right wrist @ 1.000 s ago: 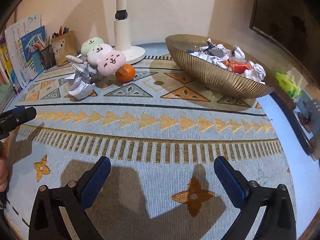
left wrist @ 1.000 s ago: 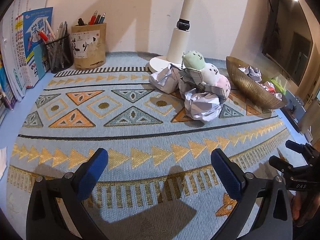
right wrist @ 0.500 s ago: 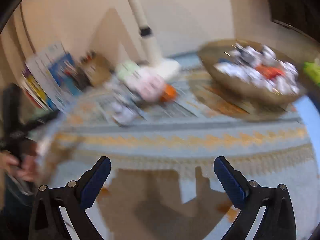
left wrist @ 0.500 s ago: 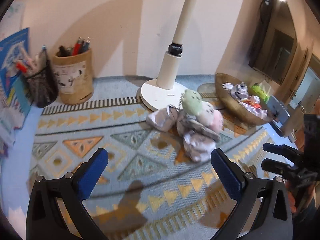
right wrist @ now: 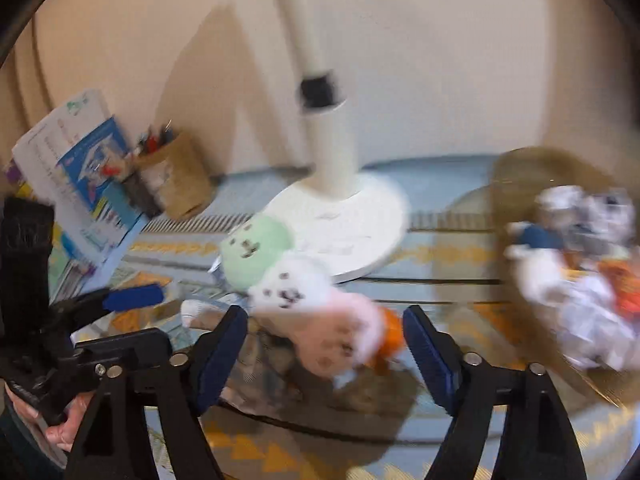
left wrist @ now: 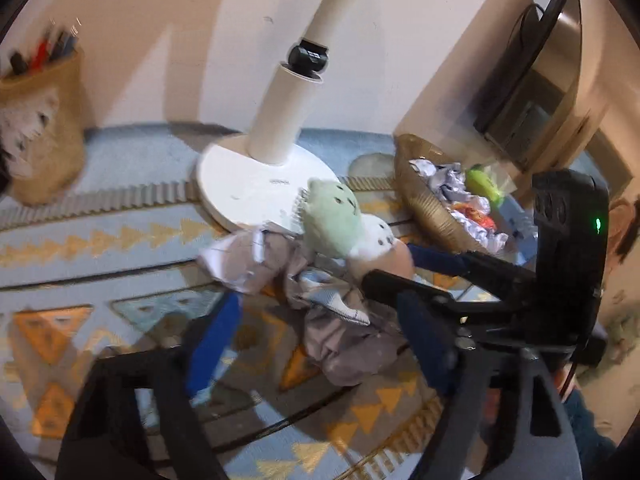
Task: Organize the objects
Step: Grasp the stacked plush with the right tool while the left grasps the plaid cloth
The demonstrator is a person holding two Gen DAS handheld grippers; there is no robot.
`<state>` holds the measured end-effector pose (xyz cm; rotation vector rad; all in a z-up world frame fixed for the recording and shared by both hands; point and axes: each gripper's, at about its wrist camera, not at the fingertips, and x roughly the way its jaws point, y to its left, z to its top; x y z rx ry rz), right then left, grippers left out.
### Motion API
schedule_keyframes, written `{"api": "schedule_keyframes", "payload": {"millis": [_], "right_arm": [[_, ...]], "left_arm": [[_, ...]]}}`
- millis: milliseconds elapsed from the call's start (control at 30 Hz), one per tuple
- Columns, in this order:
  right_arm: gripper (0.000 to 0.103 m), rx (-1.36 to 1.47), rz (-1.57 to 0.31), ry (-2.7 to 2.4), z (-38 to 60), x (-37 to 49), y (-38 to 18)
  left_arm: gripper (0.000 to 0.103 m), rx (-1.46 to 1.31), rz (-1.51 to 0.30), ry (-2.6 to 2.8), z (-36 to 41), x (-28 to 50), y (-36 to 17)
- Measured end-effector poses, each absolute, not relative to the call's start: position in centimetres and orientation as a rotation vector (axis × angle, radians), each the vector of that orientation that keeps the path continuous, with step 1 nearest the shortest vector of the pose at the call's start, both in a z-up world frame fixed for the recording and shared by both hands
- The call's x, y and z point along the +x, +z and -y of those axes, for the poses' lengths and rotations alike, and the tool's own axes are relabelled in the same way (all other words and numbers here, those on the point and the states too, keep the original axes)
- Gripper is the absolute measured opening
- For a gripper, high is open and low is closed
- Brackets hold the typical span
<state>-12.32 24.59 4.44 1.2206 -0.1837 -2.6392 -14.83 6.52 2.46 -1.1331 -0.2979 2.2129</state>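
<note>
A plush toy of three joined balls, green [left wrist: 332, 216], white and pink [right wrist: 340, 340], lies in front of the lamp base among crumpled paper balls [left wrist: 344, 344]. My left gripper [left wrist: 320, 344] straddles the nearest paper ball. Its jaws are closing and the blue pads stand clear of the paper. My right gripper [right wrist: 326, 356] comes in from the right, its jaws closing around the toy's pink end without touching it. An orange fruit [right wrist: 391, 332] sits just behind that end. Both views are motion-blurred.
A white lamp base [left wrist: 244, 188] and post stand behind the pile. A gold bowl [right wrist: 520, 184] full of crumpled paper and wrappers is at the right. Pen holders [right wrist: 176, 184] and booklets [right wrist: 80, 168] stand at the back left. A patterned mat [left wrist: 100, 240] covers the desk.
Both grippers have moved forward over the mat to the pile of toy and paper. Their jaws have narrowed from fully wide. The right gripper now reaches into the left wrist view.
</note>
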Motion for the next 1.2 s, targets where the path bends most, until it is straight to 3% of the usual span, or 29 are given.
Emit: {"api": "schedule_keyframes", "payload": {"millis": [33,100,133,167,300,433,567,633,700,767,900,1000,1200], "right_arm": [[0.075,1.238,0.192,-2.626,-24.4,-12.7,4.0],[0.065,1.218,0.162,-2.666,-24.1,-12.3,3.6],[0.063,1.216,0.163,-2.668,-24.2,-12.1,3.4],[0.058,1.208,0.196,-2.653,-24.4,-11.6,3.4],[0.057,1.103,0.355,-2.660,-26.1,-7.6,5.2],[0.058,1.035,0.371,-2.746,-28.0,-2.0,6.8],[0.059,1.165,0.374,-2.859,-29.9,2.3,5.2],[0.059,1.251,0.345,-2.908,-30.6,3.4,3.7],[0.059,1.341,0.366,-2.915,-31.4,3.8,2.1],[0.059,1.386,0.406,-2.894,-31.8,3.9,0.8],[0.063,1.389,0.460,-2.879,-32.0,4.8,0.0],[0.070,1.385,0.439,-2.851,-31.6,5.4,-0.3],[0.072,1.359,0.436,-2.822,-31.2,6.5,-1.0]], "left_arm": [[0.044,-1.150,0.317,2.186,-6.6,-15.0,1.9],[0.024,-1.161,0.285,2.170,-7.0,-14.6,1.3],[0.020,-1.155,0.267,2.174,-7.0,-14.4,1.4],[0.019,-1.143,0.243,2.176,-7.0,-13.9,1.7],[0.014,-1.061,0.197,2.167,-5.9,-11.4,3.7],[0.014,-1.001,0.159,2.165,-3.9,-8.2,5.1],[0.014,-1.036,0.107,2.168,-2.5,-5.2,3.9],[0.020,-1.140,0.097,2.180,-2.0,-4.4,2.1],[0.039,-1.222,0.108,2.149,-1.6,-3.4,0.7],[0.047,-1.251,0.095,2.162,-1.2,-2.5,0.0],[0.082,-1.226,0.034,2.227,-0.6,-0.9,0.5],[0.083,-1.186,0.029,2.279,-0.4,-0.9,1.2],[0.084,-1.152,-0.111,2.428,-1.4,-3.3,1.3]]}}
